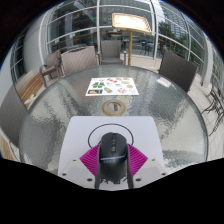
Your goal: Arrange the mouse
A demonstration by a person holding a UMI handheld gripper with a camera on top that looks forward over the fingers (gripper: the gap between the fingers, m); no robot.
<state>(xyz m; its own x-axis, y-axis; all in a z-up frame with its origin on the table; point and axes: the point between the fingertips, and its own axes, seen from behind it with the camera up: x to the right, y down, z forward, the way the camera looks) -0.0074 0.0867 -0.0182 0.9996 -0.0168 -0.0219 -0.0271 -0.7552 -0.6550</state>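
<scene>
The gripper (pixel 113 165) points forward over a round glass table (pixel 60 110), and its two fingers reach in from below with magenta pads (pixel 90 160) showing on their inner faces. A dark computer mouse (pixel 113 152) sits between those pads, its rounded back upward and its scroll wheel visible near the front. The pads lie close against both flanks of the mouse, so the fingers appear narrowed and clamped on it, though the contact on each side is hard to confirm for certain. A thin dark cable (pixel 112 129) arcs over the front of the mouse in a loop. Beneath the mouse and the fingertips lies a white square mat (pixel 85 135) resting on the glass. Beyond the mat, well apart from it toward the far side of the table, lies a printed sheet (pixel 112 86) with coloured pictures on it, and a small pale object (pixel 110 105) lies between the sheet and the mat. Dark chairs (pixel 177 68) stand around the far rim of the table. Behind them rise large windows (pixel 80 25) with greenery outside, and a rectangular ceiling light (pixel 131 21) glows overhead.
</scene>
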